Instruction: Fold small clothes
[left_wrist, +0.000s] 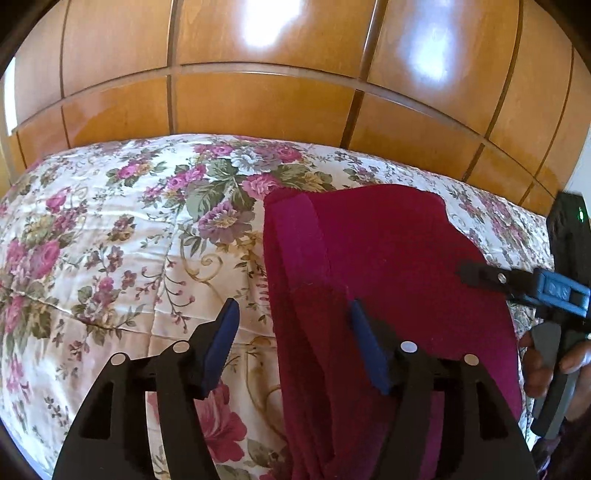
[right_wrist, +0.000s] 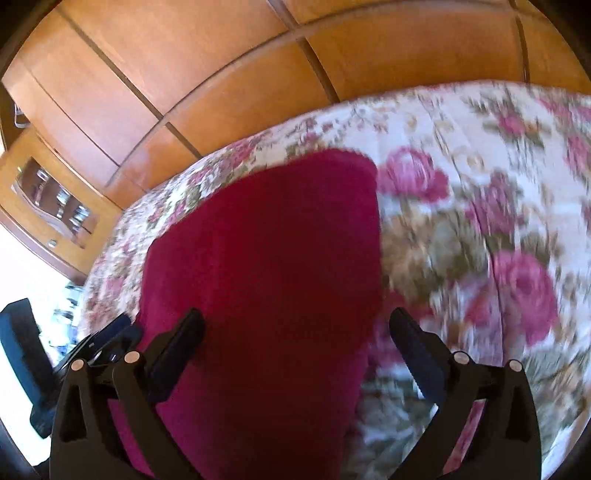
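Magenta knit garment (left_wrist: 388, 266), soft and folded, lies on the floral quilted bedspread (left_wrist: 110, 240) near its far edge; no readable writing. Left gripper (left_wrist: 295, 314) and right gripper (right_wrist: 295, 325) both gape, gripping nothing.

Left tool (left_wrist: 293, 314): two black plastic arms with cut-out slots, each carrying round silver rivets and ending in a dark blue ribbed pad. Right tool (right_wrist: 295, 325): the same black arms and silver rivets, with darker pads. Seen from the left wrist, it has a blue block with embossed marking, a grey trigger handle and a green light.
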